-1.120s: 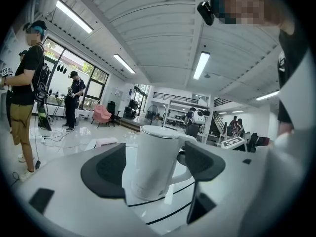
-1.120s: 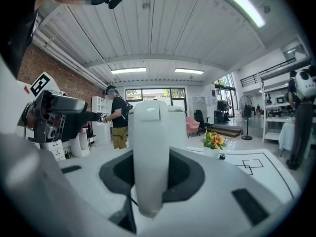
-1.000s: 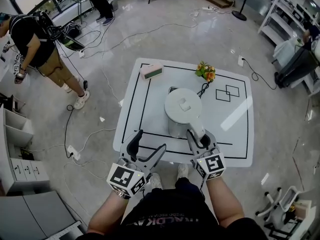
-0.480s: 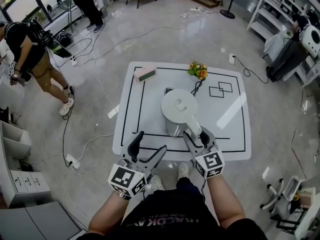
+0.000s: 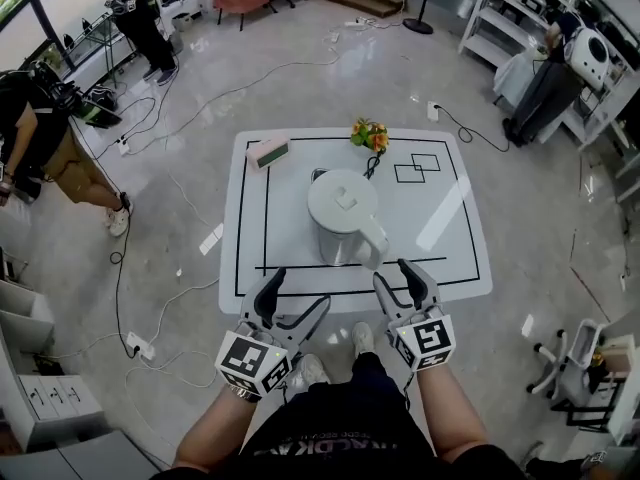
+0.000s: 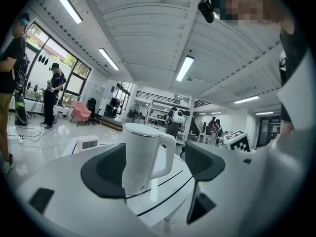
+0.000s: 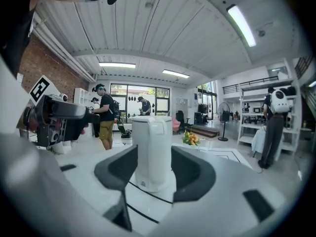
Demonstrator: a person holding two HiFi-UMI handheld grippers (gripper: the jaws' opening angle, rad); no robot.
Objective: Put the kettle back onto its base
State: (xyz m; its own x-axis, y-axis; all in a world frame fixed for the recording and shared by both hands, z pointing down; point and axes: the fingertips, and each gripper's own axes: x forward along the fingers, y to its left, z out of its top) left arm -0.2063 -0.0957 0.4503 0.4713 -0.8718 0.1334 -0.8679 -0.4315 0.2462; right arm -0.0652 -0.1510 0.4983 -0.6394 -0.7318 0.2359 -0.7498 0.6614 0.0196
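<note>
hovering over the near edge of the surface (image 5: 450, 253), the left hand-held gripper (image 5: 298, 293) has its jaws wide with nothing in them. the kettle (image 5: 343, 213) stands upright mid-surface, its handle toward the right hand-held gripper (image 5: 396, 276), whose jaws have just been opening and stand wide, clear of the kettle.

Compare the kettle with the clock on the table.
The kettle is tall, round and white, with a handle; the clock is a low box with a greenish display. The kettle stands mid-table; the clock at its far left corner. Both rest on the white table.
</note>
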